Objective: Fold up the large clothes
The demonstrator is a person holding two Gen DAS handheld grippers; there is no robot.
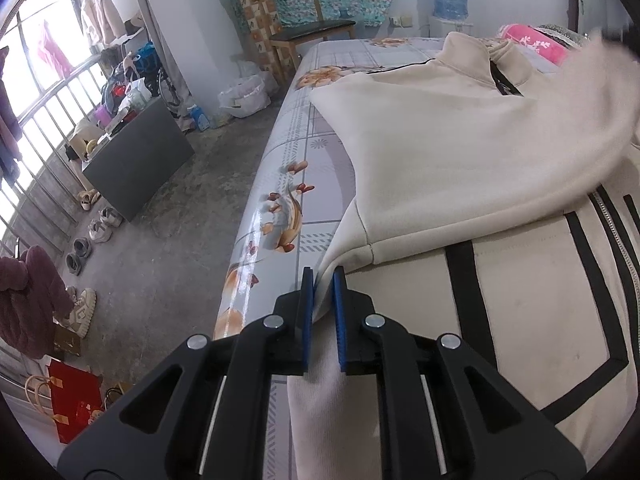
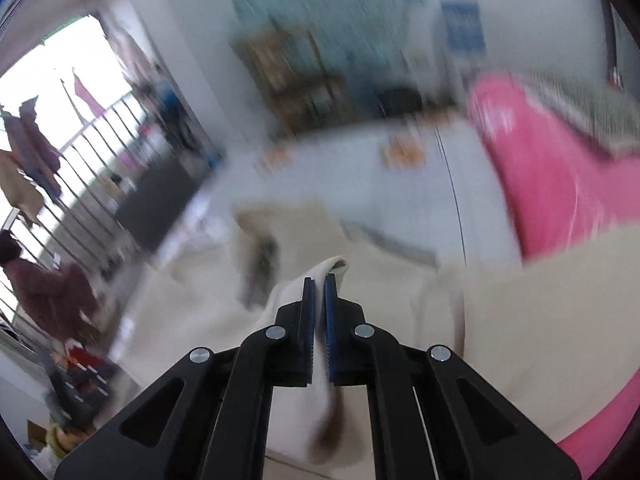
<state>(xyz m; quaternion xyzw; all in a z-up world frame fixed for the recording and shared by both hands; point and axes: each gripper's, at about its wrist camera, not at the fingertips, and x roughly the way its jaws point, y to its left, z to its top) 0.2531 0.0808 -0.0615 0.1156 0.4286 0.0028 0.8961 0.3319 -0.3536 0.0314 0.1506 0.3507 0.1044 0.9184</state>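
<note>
Bed [image 1: 320, 152]: glossy floral cover; taken as the landmark for every place below.

Jacket [image 1: 460, 152]: cream, black-striped, zipped; spread across the bed, its near hem at the bed's near-left edge, its collar toward the far end. One sleeve is laid over the chest.

Pink bedding [image 2: 552, 184]: bunched at the bed's far right, beyond the jacket.

Left gripper [image 1: 323, 276]: at the bed's near-left edge; jaws narrowed onto the jacket's hem corner, cloth pinched between the blue pads.

Right gripper [image 2: 319, 280]: over the bed's right half; jaws nearly closed on a cream fold of the jacket. The view is heavily blurred.

Step judged in hand: a side or sleeve is being carried over. It is best done with the left corner kept pinned, the cloth lifted clear, laid taut and square, and released only once flat.
</note>
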